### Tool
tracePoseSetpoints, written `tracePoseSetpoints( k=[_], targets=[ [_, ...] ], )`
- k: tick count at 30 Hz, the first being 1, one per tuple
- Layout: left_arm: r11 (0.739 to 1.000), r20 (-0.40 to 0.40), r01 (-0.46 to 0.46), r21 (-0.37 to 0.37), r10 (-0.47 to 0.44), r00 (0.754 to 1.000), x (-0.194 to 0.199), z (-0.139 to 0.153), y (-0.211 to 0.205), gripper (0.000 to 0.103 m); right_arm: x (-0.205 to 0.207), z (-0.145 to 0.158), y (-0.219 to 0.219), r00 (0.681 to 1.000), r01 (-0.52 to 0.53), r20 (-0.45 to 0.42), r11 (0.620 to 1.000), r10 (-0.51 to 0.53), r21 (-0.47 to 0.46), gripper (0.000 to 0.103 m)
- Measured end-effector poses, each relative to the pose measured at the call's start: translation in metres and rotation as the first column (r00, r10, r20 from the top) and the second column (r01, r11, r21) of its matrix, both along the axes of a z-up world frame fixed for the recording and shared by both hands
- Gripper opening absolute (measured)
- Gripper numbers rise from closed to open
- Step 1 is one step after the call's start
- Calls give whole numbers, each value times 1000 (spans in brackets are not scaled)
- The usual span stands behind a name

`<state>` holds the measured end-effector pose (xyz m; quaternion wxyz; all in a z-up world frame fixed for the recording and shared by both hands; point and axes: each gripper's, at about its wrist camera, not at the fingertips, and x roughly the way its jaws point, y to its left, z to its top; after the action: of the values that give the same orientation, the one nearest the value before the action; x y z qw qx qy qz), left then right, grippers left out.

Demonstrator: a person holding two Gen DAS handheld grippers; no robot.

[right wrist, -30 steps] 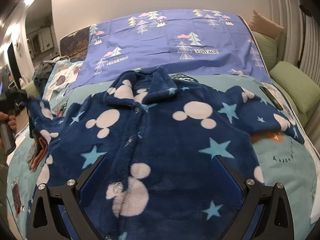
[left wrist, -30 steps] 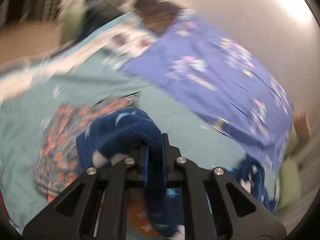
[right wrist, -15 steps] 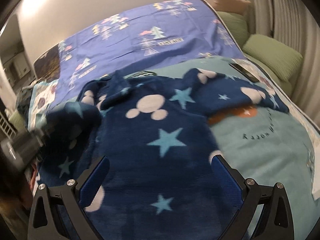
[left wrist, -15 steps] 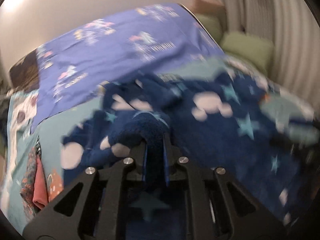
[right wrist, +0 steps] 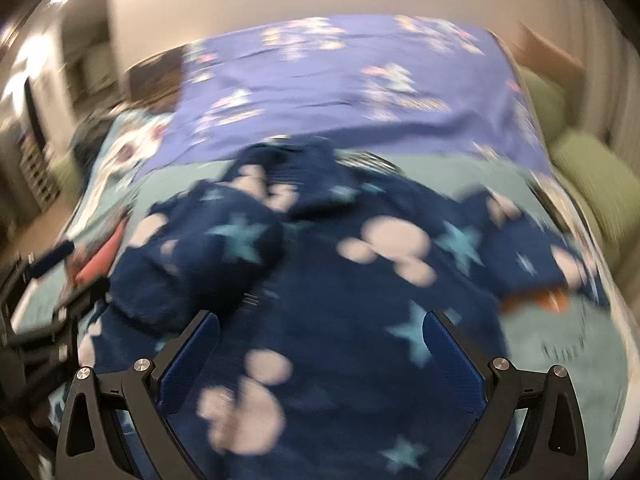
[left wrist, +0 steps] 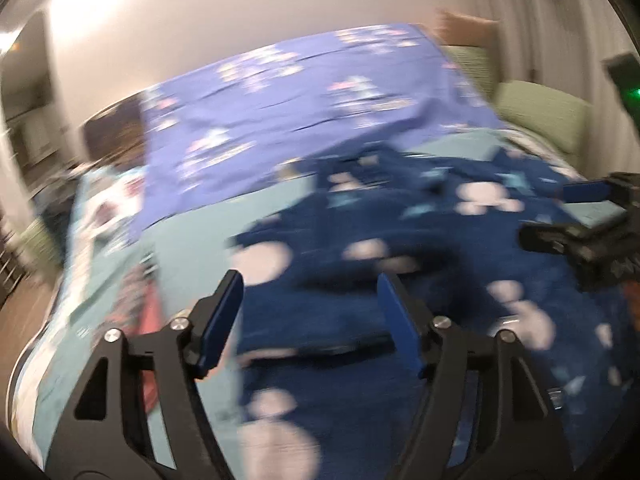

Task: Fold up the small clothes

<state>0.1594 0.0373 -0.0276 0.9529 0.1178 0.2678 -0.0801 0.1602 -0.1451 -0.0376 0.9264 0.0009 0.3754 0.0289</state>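
Here, garment: fluffy navy fleece jacket (right wrist: 360, 280) with pale stars, spread on teal bedsheet (left wrist: 192, 248).
Left gripper (left wrist: 308, 312): jaws just opened, empty, angled downward.
Right gripper (right wrist: 320, 344): jaws apart, above fleece.

Both wrist cameras look forward and downward, close over the same fleece garment (left wrist: 420, 280) on the bed (right wrist: 560, 344).

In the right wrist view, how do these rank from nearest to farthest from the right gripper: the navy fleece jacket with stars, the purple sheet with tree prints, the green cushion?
1. Navy fleece jacket with stars: directly under and ahead of the open right gripper.
2. Green cushion: off to the right edge of the bed.
3. Purple sheet with tree prints: at the far end, beyond the jacket.

The cushion and sheet are close to call.
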Motion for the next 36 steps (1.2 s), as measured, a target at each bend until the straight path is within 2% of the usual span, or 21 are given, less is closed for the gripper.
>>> tracePoseSetpoints(
  k=[2, 4, 6, 9, 10, 12, 13, 14, 15, 17, 19, 22, 25, 26, 27, 28, 29, 31, 36],
  targets=[
    [998, -48, -48, -40, 47, 998, 11, -6, 17, 71, 9, 1, 34, 996, -85, 18, 994, 87, -74, 103],
    [994, -106, -80, -79, 72, 992, 24, -15, 29, 71, 19, -1, 71, 984, -171, 24, 972, 178, -162, 103],
    [993, -139, -104, -51, 96, 986, 32, -25, 28, 71, 34, -9, 106, 969, -238, 5, 933, 248, -269, 102],
    [989, -167, -149, -13, 145, 975, 37, -41, 33, 69, 54, -28, 139, 960, -269, -38, 879, 277, -394, 100],
    [988, -178, -151, -12, 147, 973, 38, -44, 36, 69, 59, -35, 144, 956, -285, -59, 868, 287, -407, 97],
    [988, -208, -144, -56, 130, 969, 40, -48, 44, 69, 74, -47, 151, 959, -281, -99, 857, 265, -431, 79],
    [986, -213, -150, -71, 132, 968, 40, -49, 47, 69, 80, -51, 149, 961, -277, -114, 862, 252, -425, 73],
    [986, -214, -151, -76, 131, 968, 41, -49, 49, 69, 86, -53, 146, 963, -269, -121, 874, 240, -404, 62],
    [985, -216, -149, -82, 129, 968, 40, -49, 50, 69, 87, -54, 139, 966, -257, -122, 885, 227, -388, 42],
    [986, -214, -147, -80, 127, 969, 40, -49, 49, 69, 89, -50, 121, 978, -206, -112, 916, 177, -343, 19],
    [987, -207, -145, -69, 128, 970, 41, -50, 48, 69, 86, -37, 97, 987, -153, -81, 964, 138, -216, 17],
    [986, -216, -153, -60, 137, 967, 43, -53, 48, 69, 72, -20, 45, 997, -51, -57, 999, 52, 14, 17],
    [984, -222, -164, -71, 145, 964, 44, -54, 51, 70, 57, -23, -13, 992, 77, -112, 975, -54, 208, 17],
    [984, -220, -165, -73, 145, 965, 43, -53, 52, 70, 53, -29, -29, 987, 112, -143, 959, -76, 261, 21],
    [983, -216, -168, -72, 149, 965, 43, -53, 52, 70, 46, -37, -50, 977, 153, -189, 932, -93, 328, 32],
    [983, -215, -169, -69, 151, 965, 42, -53, 52, 70, 40, -47, -68, 966, 195, -234, 907, -112, 372, 35],
    [983, -214, -170, -65, 152, 965, 42, -54, 52, 70, 33, -52, -80, 956, 230, -260, 893, -134, 386, 39],
    [984, -210, -170, -58, 155, 965, 41, -54, 51, 70, 19, -59, -104, 940, 293, -281, 883, -195, 368, 39],
    [981, -188, -188, -57, 174, 967, 37, -46, 50, 70, -5, -50, -126, 941, 308, -249, 885, -229, 349, 40]
  ],
)
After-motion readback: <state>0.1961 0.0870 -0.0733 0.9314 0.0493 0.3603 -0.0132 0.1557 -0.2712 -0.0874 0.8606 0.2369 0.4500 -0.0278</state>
